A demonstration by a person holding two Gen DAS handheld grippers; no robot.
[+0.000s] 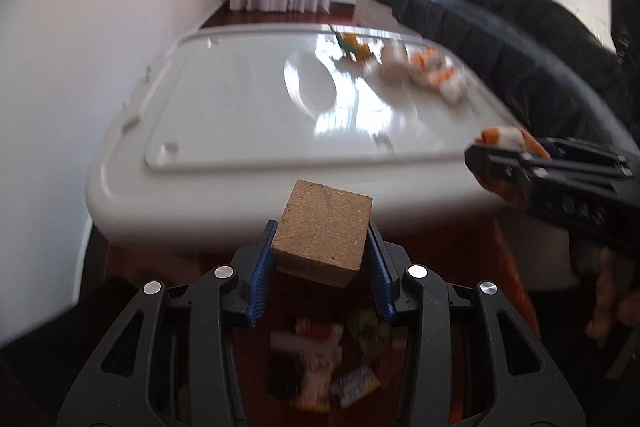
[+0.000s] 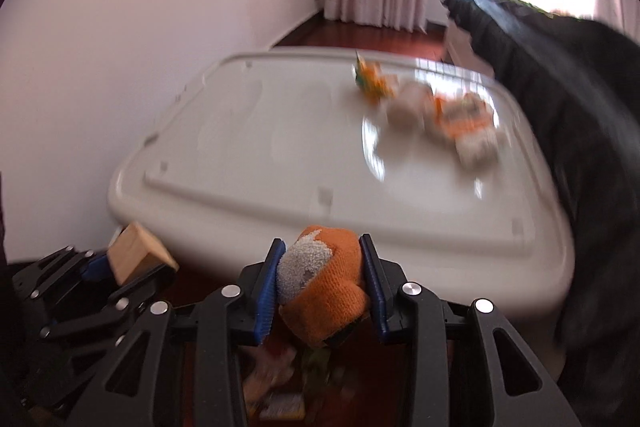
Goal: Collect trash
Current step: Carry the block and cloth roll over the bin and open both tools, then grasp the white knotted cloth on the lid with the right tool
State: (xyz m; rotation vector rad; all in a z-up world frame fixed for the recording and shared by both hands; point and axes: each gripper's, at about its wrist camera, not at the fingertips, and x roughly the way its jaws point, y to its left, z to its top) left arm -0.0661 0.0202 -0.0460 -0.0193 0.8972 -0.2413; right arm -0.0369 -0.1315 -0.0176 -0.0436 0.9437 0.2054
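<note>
Left gripper (image 1: 322,253) jaws clamping wooden block (image 1: 324,235) tilted, right gripper (image 2: 322,283) jaws clamping orange knit sock (image 2: 324,291).

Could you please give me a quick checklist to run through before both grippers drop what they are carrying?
1. Left gripper clamped on wooden block: ok.
2. Right gripper clamped on orange knitted item: ok.
3. Grippers apart from each other: ok.
4. Both clear of the white lid: ok.
5. Drop spot with wrappers directly below: cannot tell, blurred.
6. More items left on lid: not ok.
</note>
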